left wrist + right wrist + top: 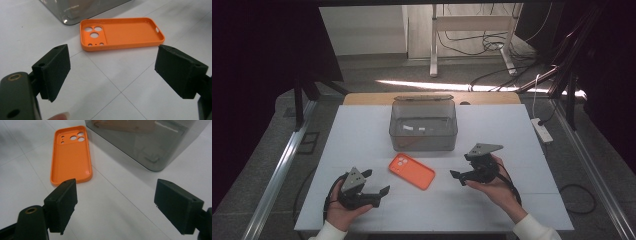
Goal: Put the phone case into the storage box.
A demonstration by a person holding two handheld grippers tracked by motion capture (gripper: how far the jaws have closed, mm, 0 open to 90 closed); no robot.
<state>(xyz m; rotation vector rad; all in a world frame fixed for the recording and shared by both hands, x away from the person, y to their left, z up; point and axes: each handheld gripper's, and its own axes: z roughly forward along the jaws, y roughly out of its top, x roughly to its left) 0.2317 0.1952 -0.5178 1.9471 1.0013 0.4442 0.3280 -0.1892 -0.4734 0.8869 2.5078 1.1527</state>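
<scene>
- Nearest the high camera, at the bottom of the frame, two hands come in with white sleeves, each holding a black two-jaw gripper topped by a grey three-cornered plate.
- Lower left of the high view: the left gripper (378, 182) has its jaws spread wide with nothing between them; in the left gripper view its two black pads (53, 71) stand far apart over bare table.
- Right of centre in the high view: the right gripper (460, 167) is likewise wide open and holds nothing; its own view shows the pads at the lower corners of the frame, clear of everything.
- Between the two grippers, just below the middle of the high view, lies the flat orange plastic phone case (411, 171), hollow side up, camera cut-outs toward its upper-left end. It lies flat on the white table top (362, 135), touched by neither gripper.
- In the left gripper view the case (122, 32) sits in the upper middle, beyond the pads; in the right gripper view (70, 155) it lies at upper left.
- Just above the case in the high view stands a smoky transparent plastic box (423, 125) with its lid tipped back, near the case but apart from it.
</scene>
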